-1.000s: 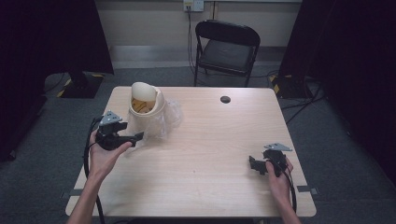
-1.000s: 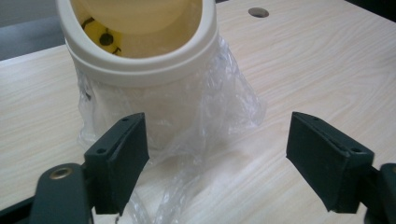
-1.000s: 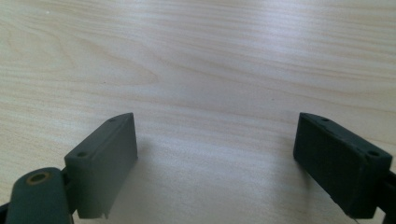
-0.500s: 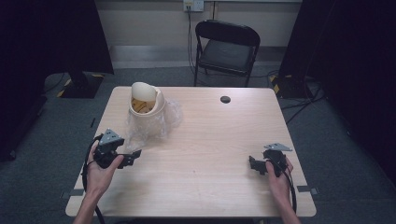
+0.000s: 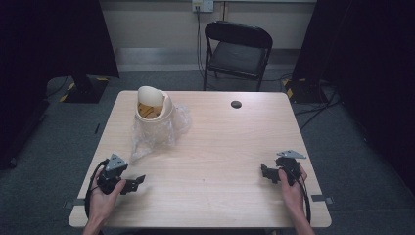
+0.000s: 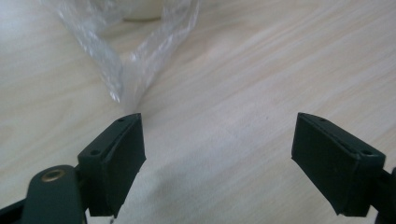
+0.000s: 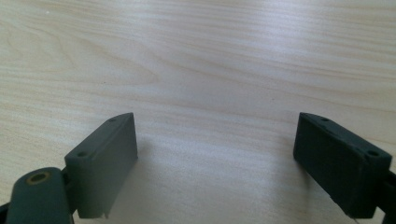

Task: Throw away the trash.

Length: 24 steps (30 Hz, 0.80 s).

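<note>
A round cream tub (image 5: 152, 108) with its lid tipped up sits in a crinkly clear plastic bag (image 5: 161, 131) at the back left of the pale wooden bench (image 5: 215, 147). Both the left tongs (image 5: 138, 182) and right tongs (image 5: 265, 171) gape wide, holding nothing.

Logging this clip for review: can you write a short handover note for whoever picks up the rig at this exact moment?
Left gripper: open, holding nothing, low over the near left of the table, jaws pointing toward the clear plastic bag.
Right gripper: open, holding nothing, near the right edge.
Things: the cream container sits upright inside the bag at the far left, something orange-brown inside it.
Done: the container is in the bag.
Left: probably gathering or closing the loose bag; neither gripper touches it.
</note>
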Each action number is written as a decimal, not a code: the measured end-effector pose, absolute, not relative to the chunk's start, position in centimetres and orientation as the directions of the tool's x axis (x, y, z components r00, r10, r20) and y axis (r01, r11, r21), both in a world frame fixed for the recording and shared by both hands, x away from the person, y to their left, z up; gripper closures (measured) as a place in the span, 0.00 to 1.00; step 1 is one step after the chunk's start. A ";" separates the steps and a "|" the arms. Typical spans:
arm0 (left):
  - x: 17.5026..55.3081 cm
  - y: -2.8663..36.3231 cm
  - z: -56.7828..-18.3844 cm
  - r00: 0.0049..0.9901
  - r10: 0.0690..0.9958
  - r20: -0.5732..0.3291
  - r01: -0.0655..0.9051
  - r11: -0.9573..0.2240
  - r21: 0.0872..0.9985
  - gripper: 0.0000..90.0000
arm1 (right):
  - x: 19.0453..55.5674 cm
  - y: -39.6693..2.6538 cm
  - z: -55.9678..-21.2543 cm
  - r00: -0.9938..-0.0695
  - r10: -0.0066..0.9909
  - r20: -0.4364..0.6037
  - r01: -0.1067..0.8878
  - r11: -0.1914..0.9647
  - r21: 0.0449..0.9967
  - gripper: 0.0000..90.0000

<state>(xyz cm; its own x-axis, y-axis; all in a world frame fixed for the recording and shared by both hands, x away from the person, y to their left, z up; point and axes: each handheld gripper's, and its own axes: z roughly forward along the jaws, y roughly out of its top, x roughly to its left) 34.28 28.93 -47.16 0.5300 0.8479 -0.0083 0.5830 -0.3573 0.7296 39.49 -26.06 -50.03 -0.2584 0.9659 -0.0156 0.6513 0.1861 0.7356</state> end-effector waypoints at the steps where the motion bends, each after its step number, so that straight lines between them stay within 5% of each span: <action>1: 34.3 29.1 -47.4 0.531 0.847 -0.012 0.589 -0.358 0.724 0.19 | 39.5 -26.1 -50.0 -0.258 0.966 -0.015 0.652 0.186 0.736 0.14; 24: 34.5 28.7 -50.2 0.482 0.876 -0.004 0.597 -0.325 0.733 0.12 | 39.5 -26.1 -50.0 -0.259 0.966 -0.016 0.651 0.186 0.736 0.14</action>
